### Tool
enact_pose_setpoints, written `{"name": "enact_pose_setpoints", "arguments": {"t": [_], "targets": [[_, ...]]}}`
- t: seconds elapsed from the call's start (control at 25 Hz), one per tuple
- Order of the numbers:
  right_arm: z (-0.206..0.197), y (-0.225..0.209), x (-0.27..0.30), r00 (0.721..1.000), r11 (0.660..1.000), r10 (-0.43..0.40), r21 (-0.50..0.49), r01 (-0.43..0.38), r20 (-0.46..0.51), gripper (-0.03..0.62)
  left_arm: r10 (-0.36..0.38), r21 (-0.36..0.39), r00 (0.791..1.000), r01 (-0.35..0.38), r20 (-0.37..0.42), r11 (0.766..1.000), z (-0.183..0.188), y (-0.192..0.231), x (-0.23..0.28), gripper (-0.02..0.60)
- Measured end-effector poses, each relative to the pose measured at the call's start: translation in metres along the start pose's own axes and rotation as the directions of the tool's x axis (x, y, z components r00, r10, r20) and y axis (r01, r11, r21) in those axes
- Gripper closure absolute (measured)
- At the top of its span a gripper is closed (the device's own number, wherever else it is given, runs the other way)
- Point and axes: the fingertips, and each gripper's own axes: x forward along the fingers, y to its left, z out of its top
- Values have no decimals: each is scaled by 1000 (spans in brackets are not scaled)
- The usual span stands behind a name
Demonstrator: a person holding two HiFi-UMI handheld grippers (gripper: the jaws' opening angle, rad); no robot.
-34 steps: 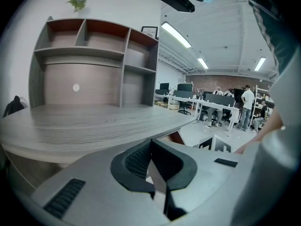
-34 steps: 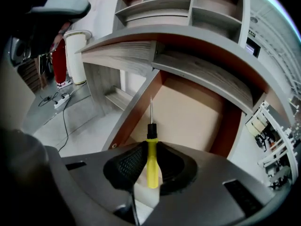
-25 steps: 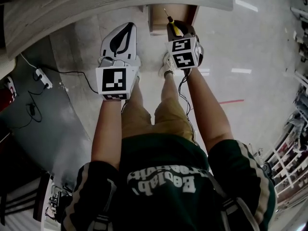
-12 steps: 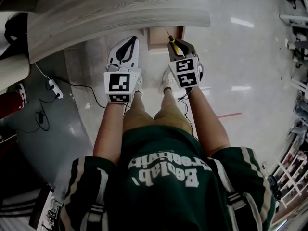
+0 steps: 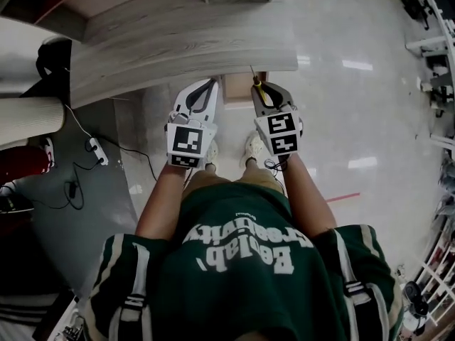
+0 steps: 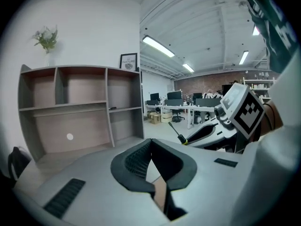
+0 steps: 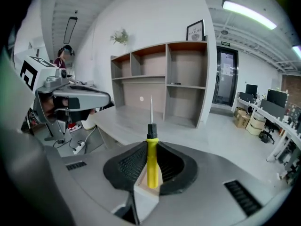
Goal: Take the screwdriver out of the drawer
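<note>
Right gripper view, jaws clamping yellow screwdriver (image 7: 151, 166)

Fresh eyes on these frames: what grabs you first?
The yellow-handled screwdriver, clamped in the right gripper, its shaft sticking out past the jaws toward the wood-grain desk. Beside it the left gripper is shut on nothing. Past the desk stands an open shelf unit.

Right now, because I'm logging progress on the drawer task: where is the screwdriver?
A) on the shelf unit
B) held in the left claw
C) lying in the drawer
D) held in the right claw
D: the right gripper view shows the screwdriver with its yellow handle clamped in the right claw and its shaft pointing out past the tips. The left claw is shut on nothing.
</note>
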Motion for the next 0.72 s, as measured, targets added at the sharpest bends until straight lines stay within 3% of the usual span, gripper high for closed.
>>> {"name": "enact_pose_setpoints", "arguments": {"t": [0.32,0.52,0.72], "targets": [[53,0,-49,994,1000,0,-8,1,110,514,15,36,997,-18,81,999,56,-3,-25,563],[101,-6,-72,980,999,-3,-46,12,201,514,61,68,990,-70,131,995,89,11,-34,563],[141,-1,-89,961,998,4,-68,16,277,514,124,49,976,-135,181,990,126,31,-55,563]]}}
